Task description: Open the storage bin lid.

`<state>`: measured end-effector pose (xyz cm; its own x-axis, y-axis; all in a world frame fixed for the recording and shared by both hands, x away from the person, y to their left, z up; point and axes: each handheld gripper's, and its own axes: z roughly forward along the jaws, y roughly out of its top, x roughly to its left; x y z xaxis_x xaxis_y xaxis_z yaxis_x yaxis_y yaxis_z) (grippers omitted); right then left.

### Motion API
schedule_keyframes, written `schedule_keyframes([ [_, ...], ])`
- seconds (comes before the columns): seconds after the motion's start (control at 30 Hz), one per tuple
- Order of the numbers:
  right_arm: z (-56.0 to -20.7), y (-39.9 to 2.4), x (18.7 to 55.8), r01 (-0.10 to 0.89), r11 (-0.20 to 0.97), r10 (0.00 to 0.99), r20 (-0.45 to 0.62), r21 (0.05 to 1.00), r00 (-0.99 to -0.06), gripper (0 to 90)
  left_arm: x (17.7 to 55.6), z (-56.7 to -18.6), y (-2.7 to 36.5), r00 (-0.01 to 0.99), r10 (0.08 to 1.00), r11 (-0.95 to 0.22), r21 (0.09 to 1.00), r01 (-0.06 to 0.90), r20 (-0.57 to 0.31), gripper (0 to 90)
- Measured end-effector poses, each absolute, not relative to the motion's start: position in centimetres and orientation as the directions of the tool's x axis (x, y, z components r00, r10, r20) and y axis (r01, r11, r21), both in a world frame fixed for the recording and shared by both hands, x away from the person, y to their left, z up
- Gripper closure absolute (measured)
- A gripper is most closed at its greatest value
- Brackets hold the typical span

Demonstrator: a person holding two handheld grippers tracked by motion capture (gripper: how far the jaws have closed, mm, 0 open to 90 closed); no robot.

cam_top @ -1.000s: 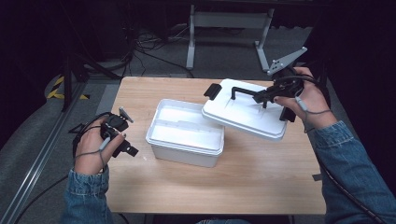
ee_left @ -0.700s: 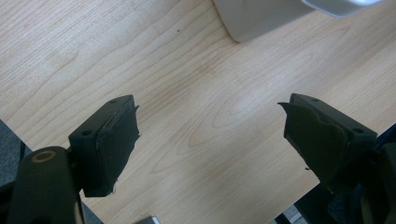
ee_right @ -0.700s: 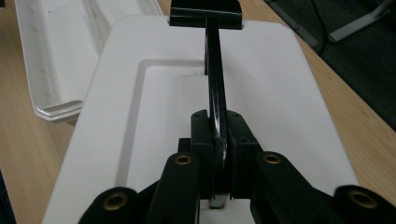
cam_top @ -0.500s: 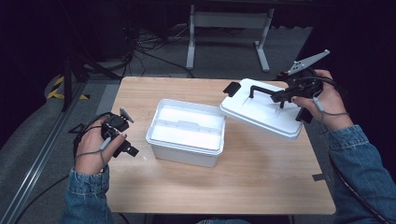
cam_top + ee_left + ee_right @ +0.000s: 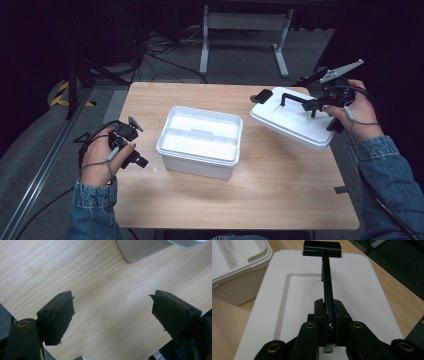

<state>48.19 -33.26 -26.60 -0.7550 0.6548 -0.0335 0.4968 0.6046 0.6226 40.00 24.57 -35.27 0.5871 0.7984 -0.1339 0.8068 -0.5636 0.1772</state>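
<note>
1. High view: open white storage box [image 5: 200, 141] sits mid-table on the wooden table [image 5: 240, 205]. The white lid [image 5: 292, 120] is held off the tabletop at the right side, tilted, well apart from the box, carried by its black handle [image 5: 295, 100].
2. High view: right gripper [image 5: 316, 104] in right hand [image 5: 356, 111] is closed on the handle. Left gripper [image 5: 137, 161] in left hand [image 5: 100, 157] sits at the table's left edge, near the box but apart from it.
3. Left gripper view: jaws spread wide, nothing between them, bare wood below; a box corner [image 5: 140, 250] shows at the top.
4. Right gripper view: jaws pinched tight on the thin black handle bar [image 5: 327, 290], running over the lid's recessed top [image 5: 299, 305] to a black latch [image 5: 322, 248] at the far edge. The box rim [image 5: 242, 262] lies upper left.
</note>
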Motion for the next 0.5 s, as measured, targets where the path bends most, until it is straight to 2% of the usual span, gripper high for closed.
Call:
schedule_keyframes([
  [0.27, -29.5, -34.5, 49.4, 0.517, 0.604, 0.66, -0.017, 0.606, -0.751, 83.7, 39.6, -35.3, 25.1, 0.586, 0.803, -0.551, 0.24, 0.799, -0.108, 18.3],
  [0.5, -32.9, -34.5, 50.3, 0.541, 0.607, 0.666, -0.001, 0.582, -0.746, 83.8, 39.6, -35.4, 25.1, 0.588, 0.801, -0.552, 0.239, 0.799, -0.113, 18.3],
])
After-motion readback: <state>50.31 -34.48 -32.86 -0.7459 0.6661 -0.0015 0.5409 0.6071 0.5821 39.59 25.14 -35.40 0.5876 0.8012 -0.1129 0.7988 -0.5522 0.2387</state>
